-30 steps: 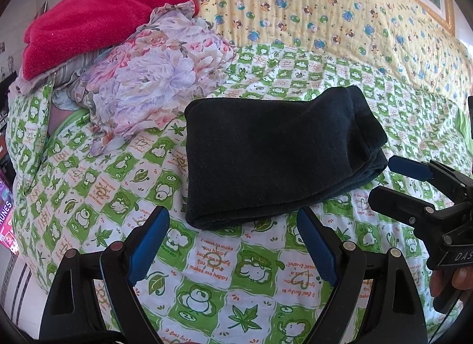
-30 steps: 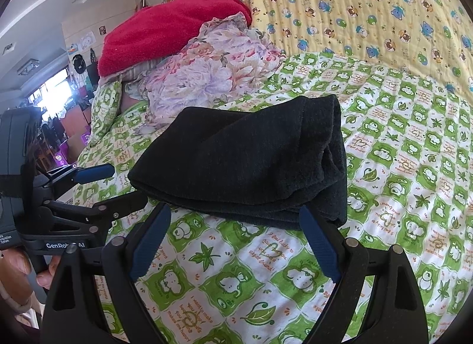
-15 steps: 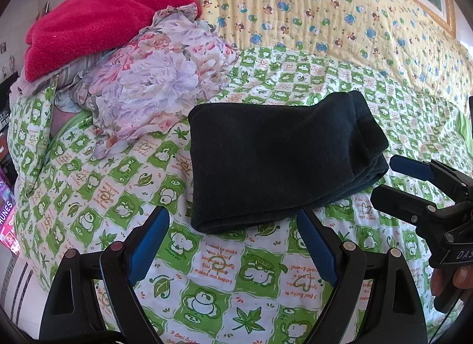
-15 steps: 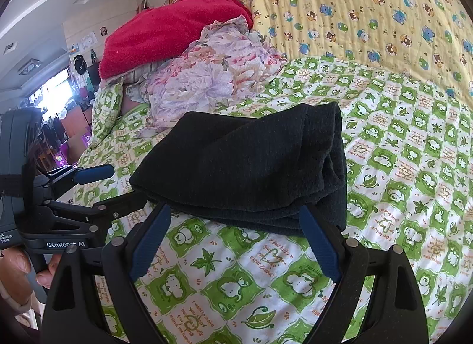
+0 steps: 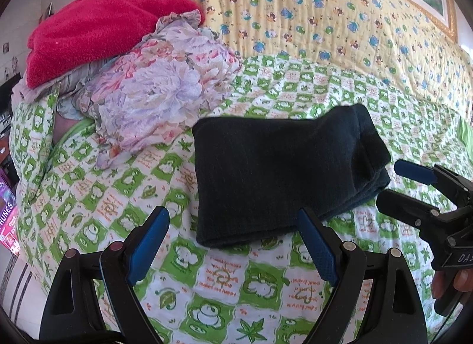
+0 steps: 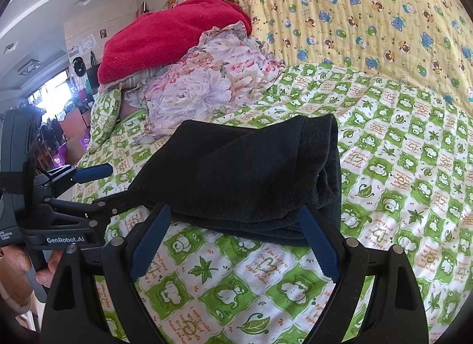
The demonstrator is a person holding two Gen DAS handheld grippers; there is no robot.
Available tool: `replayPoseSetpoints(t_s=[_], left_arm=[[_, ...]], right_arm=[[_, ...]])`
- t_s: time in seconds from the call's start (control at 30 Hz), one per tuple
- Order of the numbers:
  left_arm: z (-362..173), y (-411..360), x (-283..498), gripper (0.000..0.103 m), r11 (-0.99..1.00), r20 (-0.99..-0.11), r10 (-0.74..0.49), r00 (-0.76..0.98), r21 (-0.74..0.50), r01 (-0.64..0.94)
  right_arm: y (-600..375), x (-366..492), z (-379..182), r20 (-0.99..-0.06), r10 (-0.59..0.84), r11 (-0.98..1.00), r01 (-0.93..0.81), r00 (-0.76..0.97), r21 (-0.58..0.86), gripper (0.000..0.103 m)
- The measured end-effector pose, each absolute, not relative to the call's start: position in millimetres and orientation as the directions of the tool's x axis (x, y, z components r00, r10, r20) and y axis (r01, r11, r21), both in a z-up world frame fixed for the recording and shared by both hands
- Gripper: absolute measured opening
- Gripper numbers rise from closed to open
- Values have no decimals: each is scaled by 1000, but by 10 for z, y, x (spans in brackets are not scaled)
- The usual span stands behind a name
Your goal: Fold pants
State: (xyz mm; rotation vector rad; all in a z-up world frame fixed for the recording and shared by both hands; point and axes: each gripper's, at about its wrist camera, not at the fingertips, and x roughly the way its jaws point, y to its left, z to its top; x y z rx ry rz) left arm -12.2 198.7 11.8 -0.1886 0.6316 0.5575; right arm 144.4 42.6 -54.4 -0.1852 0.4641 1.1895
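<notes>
Fingers of both the left gripper (image 5: 233,243) and right gripper (image 6: 235,240) stand apart, empty, below centre frame; the folded pants (image 5: 283,175) appear complete on the bed (image 5: 230,279).

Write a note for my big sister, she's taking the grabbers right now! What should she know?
Left gripper: jaws open, empty, just short of the pants' near edge.
Right gripper: jaws open, empty, at the near edge of the pants, by the right end of the bundle.
Black pants: folded into a compact stacked rectangle on the green frog-print bedsheet, beside the floral cloth and red blanket pile.
Done: the folding looks finished.
Left: probably only tidying the layered right end, or moving the bundle aside.
</notes>
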Motion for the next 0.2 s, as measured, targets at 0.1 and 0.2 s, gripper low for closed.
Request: replayPoseSetpoints(t_s=[0.1,0.2], left_arm=[[186,2000,-98,89,831,-578,464,671,21,-556],[245,2009,-76,89,826,-572,474,670,24,-564]], right_arm=[[440,1471,-524,-440,846,377,-921,300,97,89],[459,1507,-528,-443,842,389,-916,308,101,89]])
